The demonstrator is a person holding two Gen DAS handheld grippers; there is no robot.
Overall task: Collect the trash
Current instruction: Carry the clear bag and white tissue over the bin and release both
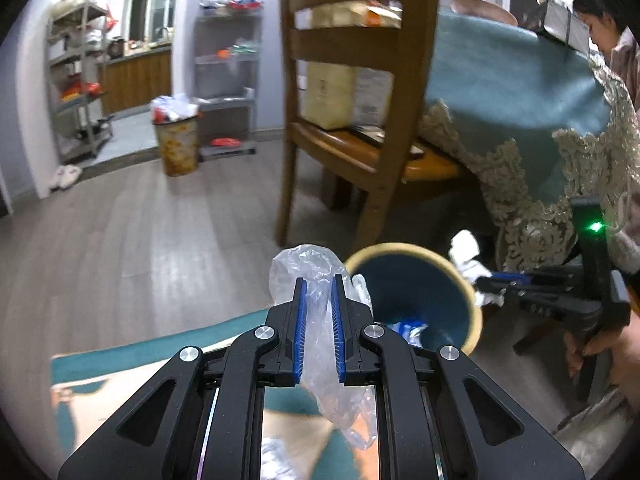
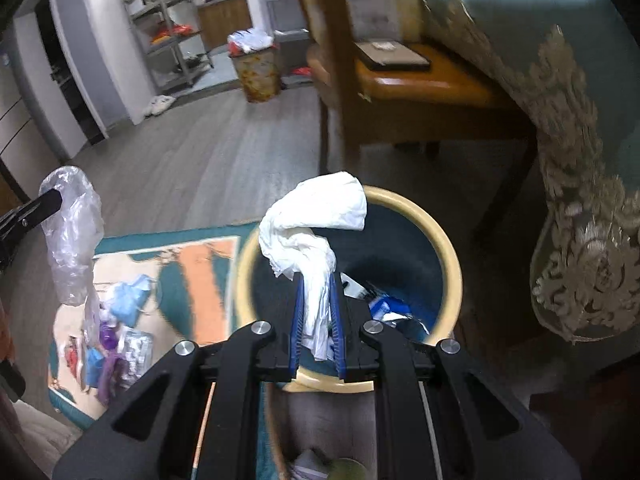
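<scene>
My left gripper [image 1: 319,280] is shut on a clear plastic bag [image 1: 320,320], held just left of the round bin [image 1: 472,292] with a cream rim and dark teal inside. The bag also shows at the left of the right wrist view [image 2: 72,232]. My right gripper [image 2: 318,280] is shut on a crumpled white tissue [image 2: 316,220], held over the bin's near rim [image 2: 452,256]. Blue and white trash lies in the bin's bottom [image 2: 388,308]. The right gripper and its tissue [image 1: 468,252] show right of the bin in the left wrist view.
Loose trash, a blue mask [image 2: 132,292] and purple and silver wrappers [image 2: 120,352] lie on a teal and orange mat [image 2: 200,264]. A wooden chair [image 1: 360,120] and a teal-clothed table [image 1: 520,80] stand behind the bin. A second full bin [image 1: 176,140] stands far back.
</scene>
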